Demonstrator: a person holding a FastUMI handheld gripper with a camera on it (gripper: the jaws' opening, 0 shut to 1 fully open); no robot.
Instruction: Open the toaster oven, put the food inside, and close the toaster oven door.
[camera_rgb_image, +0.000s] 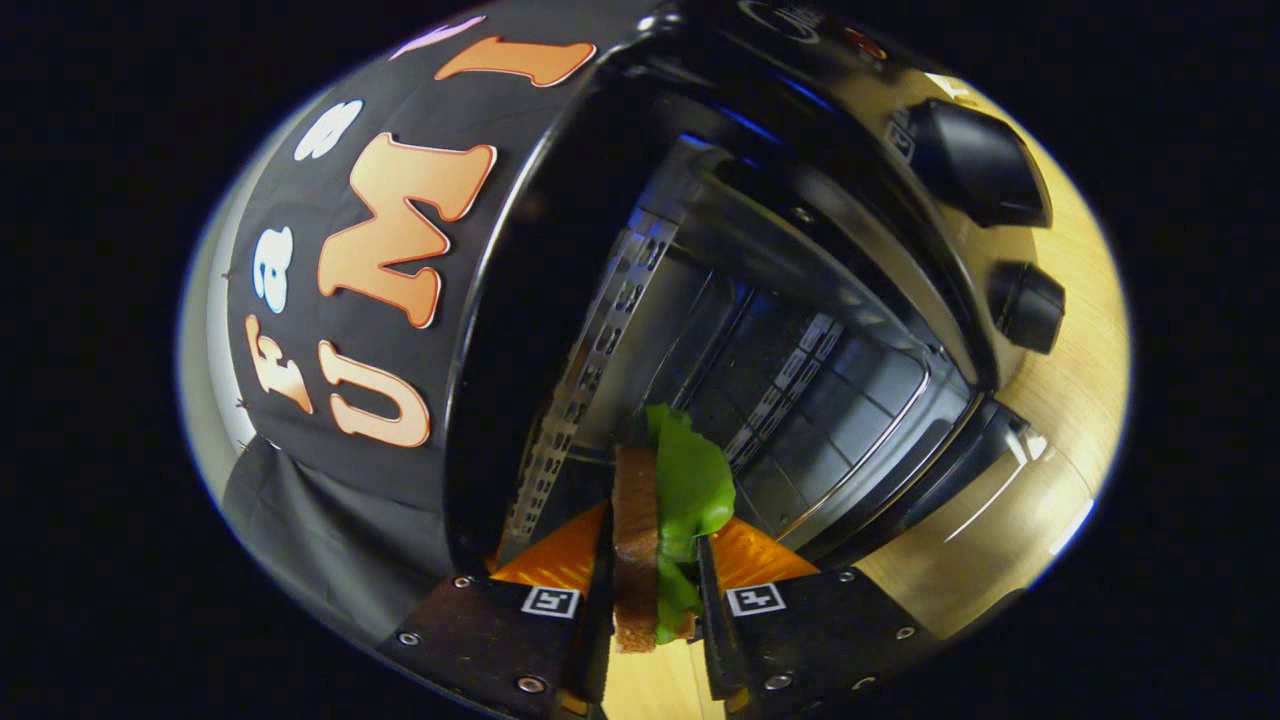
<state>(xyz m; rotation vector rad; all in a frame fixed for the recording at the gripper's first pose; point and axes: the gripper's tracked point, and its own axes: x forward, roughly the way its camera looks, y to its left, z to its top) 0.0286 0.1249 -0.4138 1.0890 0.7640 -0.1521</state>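
The toaster oven (760, 300) stands on a wooden table (1080, 380), its door (1000, 500) dropped open and the metal-walled cavity bare to the camera. The view is rolled hard sideways, so the gripper (655, 560) is held tilted just before the oven mouth. Both fingers press on a sandwich (650, 540), bread with green lettuce (690, 480) poking out. Two black knobs (980, 165) sit on the oven's front panel.
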